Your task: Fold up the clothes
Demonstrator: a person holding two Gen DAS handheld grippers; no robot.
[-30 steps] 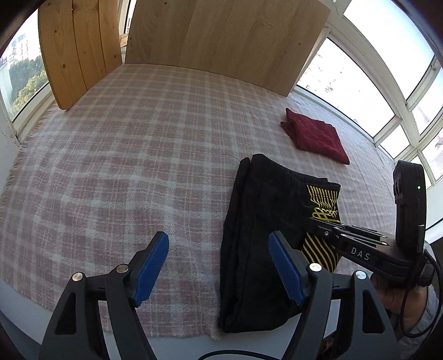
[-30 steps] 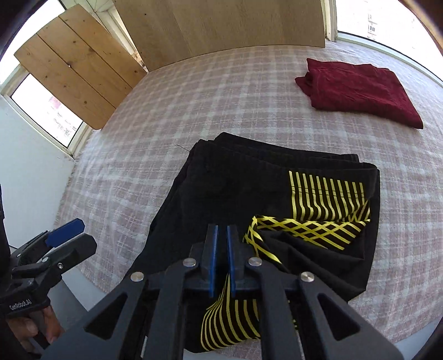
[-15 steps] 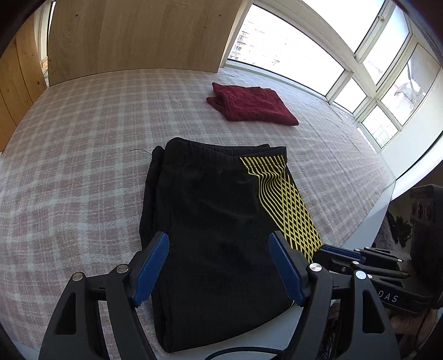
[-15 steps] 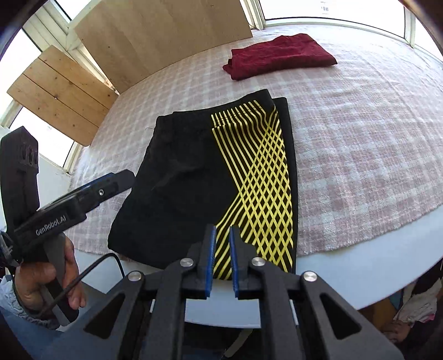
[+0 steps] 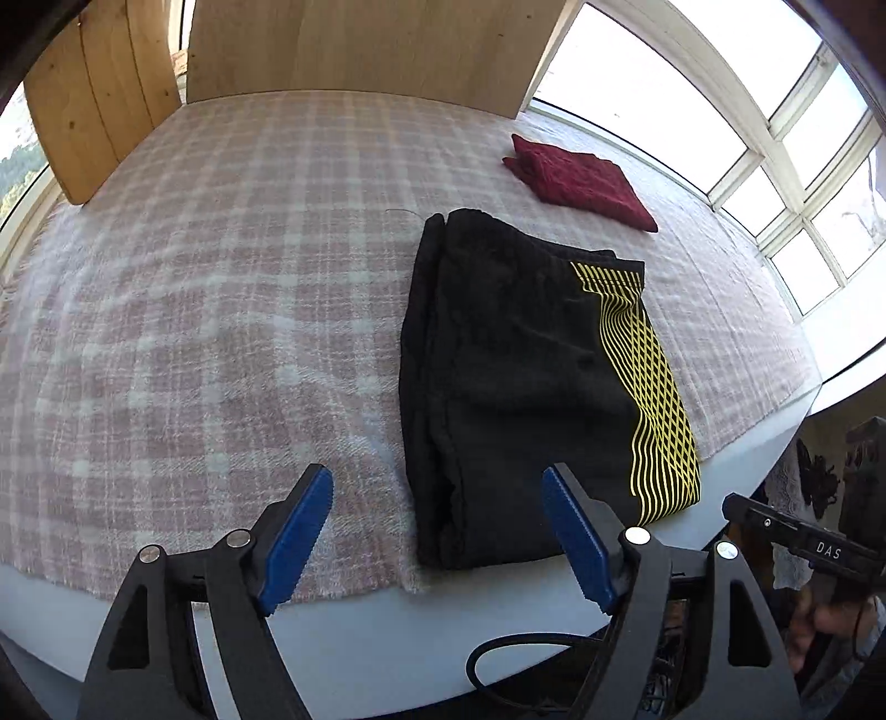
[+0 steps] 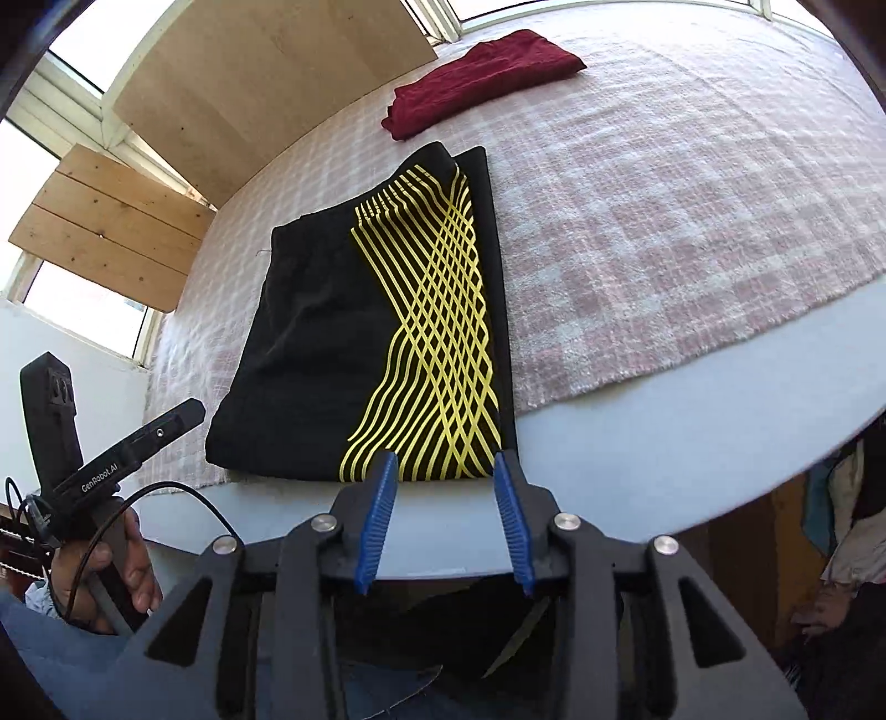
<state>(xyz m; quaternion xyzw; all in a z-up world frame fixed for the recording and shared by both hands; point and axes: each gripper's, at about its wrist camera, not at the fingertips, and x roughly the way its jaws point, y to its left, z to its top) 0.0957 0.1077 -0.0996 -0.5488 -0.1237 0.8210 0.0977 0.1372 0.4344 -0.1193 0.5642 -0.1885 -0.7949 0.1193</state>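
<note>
- The black shorts (image 5: 515, 382) lie folded flat on the checked pink-and-white blanket (image 5: 221, 310), near the table's front edge.
- Their long axis runs from the front edge toward the far side of the table; the waistband end points away from the person and the leg hem points toward the person.
- The hem end reaches just past the blanket's front border onto the bare pale table edge (image 6: 637, 437).
- A band of yellow crossing lines (image 6: 437, 332) runs lengthwise down the right-hand part of the shorts, from the waistband end to the hem.
- A folded dark red cloth (image 5: 581, 183) lies farther back and to the right, well apart from the shorts.
- The left gripper (image 5: 437, 531) hovers over the front edge with its blue pads (image 5: 293, 540) spread wide, nothing between them; its jaws are opening.
- The right gripper (image 6: 446, 515) sits off the front edge, just before the hem; its jaws are opening, with nothing between them.
- Wooden boards (image 5: 360, 50) lean against the windows behind the table.
</note>
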